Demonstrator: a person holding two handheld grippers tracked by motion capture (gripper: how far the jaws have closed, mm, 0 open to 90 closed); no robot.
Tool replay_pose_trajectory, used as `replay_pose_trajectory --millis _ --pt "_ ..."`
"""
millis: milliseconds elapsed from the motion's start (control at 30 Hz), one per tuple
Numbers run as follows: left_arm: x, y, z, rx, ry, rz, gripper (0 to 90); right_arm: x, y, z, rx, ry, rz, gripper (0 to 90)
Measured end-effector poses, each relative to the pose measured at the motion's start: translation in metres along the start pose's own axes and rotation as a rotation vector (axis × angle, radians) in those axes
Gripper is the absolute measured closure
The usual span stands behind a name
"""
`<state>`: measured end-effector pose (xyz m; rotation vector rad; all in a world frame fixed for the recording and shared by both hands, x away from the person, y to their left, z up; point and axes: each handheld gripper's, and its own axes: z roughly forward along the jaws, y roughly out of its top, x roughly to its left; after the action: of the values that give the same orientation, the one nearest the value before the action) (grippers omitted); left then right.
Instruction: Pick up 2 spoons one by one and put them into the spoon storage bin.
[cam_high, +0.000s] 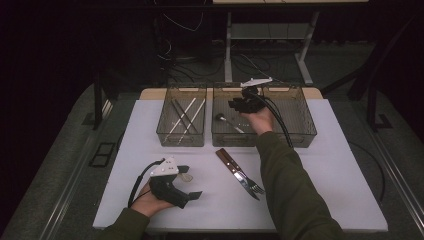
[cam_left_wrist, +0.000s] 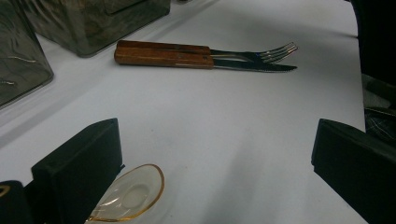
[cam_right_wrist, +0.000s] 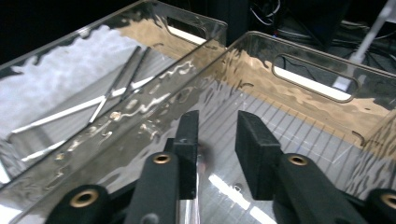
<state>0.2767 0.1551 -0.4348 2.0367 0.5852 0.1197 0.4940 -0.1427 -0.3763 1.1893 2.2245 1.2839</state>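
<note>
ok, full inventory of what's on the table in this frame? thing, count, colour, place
table: 1, white top.
baskets: 2, clear smoky plastic, side by side at the far edge; left basket, right basket.
sticks: several, white and dark, in the left basket.
spoon: 1, metal, in the right basket.
knife and fork: 1 each, wooden handles, side by side on the table in front of the baskets.
small spoon: 1, clear amber, beside the left claw.
left claw: black, open, near the table's front left.
right claw: black, open over the right basket.
</note>
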Motion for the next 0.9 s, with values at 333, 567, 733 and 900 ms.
replay_pose_trajectory --millis 333,567,733,900 --pt "0.0 0.0 0.0 -0.002 0.011 0.01 0.3 -0.002 -0.007 -0.031 -0.03 0.053 0.033 41.5" --pt "-0.001 -0.001 0.0 -0.005 0.015 -0.009 0.3 -0.002 -0.021 -0.06 -0.022 0.077 0.007 30.5" --pt "0.0 -0.001 0.001 -0.003 0.019 -0.011 0.3 0.002 -0.035 -0.075 -0.004 0.023 -0.041 24.0" --pt "0.0 -0.001 0.0 0.009 0.019 0.0 0.2 0.004 -0.052 -0.09 -0.003 0.036 -0.064 19.8"
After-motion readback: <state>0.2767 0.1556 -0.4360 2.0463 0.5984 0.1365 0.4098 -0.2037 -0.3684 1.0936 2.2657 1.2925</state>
